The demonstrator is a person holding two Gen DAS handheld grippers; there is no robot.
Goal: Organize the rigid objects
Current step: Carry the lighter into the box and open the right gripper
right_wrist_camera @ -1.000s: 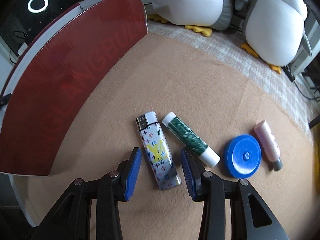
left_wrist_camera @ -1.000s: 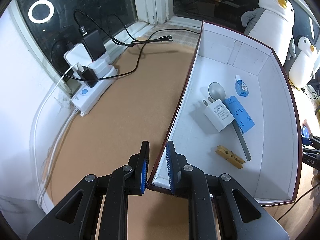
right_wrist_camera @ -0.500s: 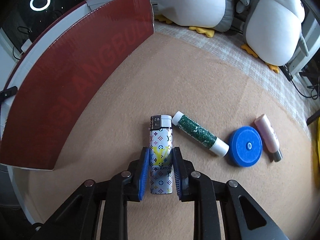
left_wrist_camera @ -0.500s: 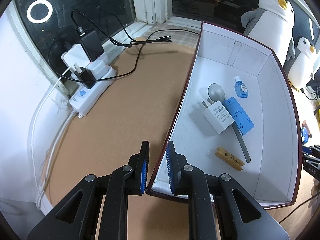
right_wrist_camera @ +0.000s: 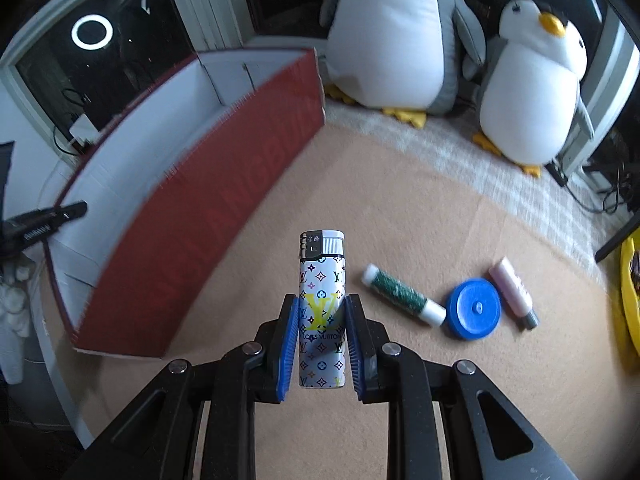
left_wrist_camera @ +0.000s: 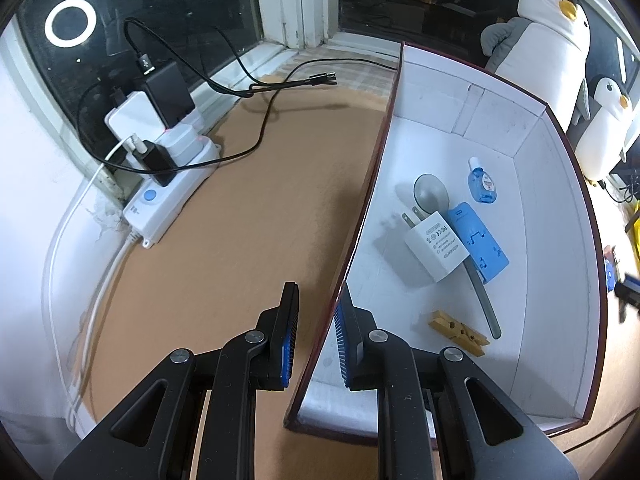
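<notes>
Patterned white lighter with silver cap (right_wrist_camera: 321,304) clamped in right gripper (right_wrist_camera: 321,336), long axis along the fingers, lifted off tan tabletop (right_wrist_camera: 400,216). Red-walled white box (right_wrist_camera: 224,184) at upper left of frame, open top. Left gripper (left_wrist_camera: 316,336) pinching box wall (left_wrist_camera: 360,216), steadying.

The lighter (right_wrist_camera: 322,304), white with a coloured monogram print and a silver-black top, is standing upright at centre frame, lifted off the tan surface; the green glue stick (right_wrist_camera: 403,294), blue round lid (right_wrist_camera: 473,308) and pink tube (right_wrist_camera: 514,288) are lying in a row at lower right; the red box (left_wrist_camera: 552,208), white inside, is filling the right half of the left view, holding a spoon (left_wrist_camera: 430,192), white charger (left_wrist_camera: 436,246), blue block (left_wrist_camera: 478,242), small blue bottle (left_wrist_camera: 482,182) and wooden clothespin (left_wrist_camera: 458,332).
</notes>
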